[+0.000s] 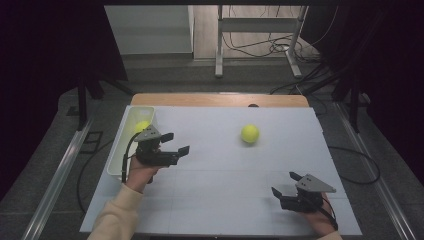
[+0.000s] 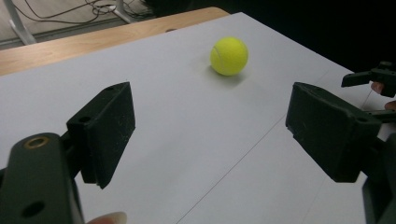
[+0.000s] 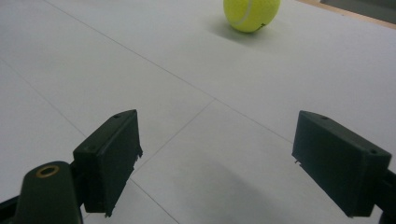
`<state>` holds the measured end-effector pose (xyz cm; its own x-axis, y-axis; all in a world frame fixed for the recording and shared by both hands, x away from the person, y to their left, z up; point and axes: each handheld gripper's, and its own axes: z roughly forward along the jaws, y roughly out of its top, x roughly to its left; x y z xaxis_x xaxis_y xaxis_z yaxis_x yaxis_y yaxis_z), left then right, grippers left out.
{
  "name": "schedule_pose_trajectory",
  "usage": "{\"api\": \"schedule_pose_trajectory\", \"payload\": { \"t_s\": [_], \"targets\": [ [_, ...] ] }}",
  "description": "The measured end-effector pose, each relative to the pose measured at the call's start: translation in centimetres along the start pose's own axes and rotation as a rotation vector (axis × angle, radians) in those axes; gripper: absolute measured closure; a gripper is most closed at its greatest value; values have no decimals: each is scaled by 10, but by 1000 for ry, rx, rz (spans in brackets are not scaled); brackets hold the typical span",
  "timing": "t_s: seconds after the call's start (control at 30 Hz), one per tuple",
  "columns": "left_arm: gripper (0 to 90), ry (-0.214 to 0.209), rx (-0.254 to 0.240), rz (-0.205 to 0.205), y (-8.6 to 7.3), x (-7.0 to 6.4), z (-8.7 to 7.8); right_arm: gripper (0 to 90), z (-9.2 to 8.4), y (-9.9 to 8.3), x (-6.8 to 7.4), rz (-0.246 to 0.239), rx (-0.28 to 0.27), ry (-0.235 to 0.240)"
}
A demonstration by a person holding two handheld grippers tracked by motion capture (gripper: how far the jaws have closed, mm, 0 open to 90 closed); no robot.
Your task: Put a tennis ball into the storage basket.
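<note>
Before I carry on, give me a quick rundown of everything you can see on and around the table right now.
Tennis balls: 2, yellow-green; one loose on the white table cover, one inside the bin.
Bin: 1, white, at the table's left edge.
White table cover: 1, spread over the wooden table.
Wooden table: 1, tan, far edge showing.
Left gripper: 1, black, open, beside the bin.
Right gripper: 1, black, open, near-right corner.

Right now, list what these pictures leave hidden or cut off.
- Ball in the white bin: high view, the left gripper covers its lower part.
- White bin: high view, whatever else it holds is too small and dim to tell.
- Tennis ball: right gripper view, top cut by the upper edge.
- Right gripper: left gripper view, cut by the right edge.
</note>
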<state>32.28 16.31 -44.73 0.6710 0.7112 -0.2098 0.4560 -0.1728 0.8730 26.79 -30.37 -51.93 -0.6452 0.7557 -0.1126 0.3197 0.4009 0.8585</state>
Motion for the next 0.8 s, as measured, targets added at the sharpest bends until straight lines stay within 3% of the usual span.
{"api": "schedule_pose_trajectory", "payload": {
  "t_s": [0.5, 0.8],
  "targets": [
    [162, -36, 41, 25, 16, -18, 42, 158, 1, 2, 0, 8, -10, 9],
    [160, -36, 71, 41, 21, -23, 58, 158, 1, 2, 0, 8, -11, 11]
  ]
}}
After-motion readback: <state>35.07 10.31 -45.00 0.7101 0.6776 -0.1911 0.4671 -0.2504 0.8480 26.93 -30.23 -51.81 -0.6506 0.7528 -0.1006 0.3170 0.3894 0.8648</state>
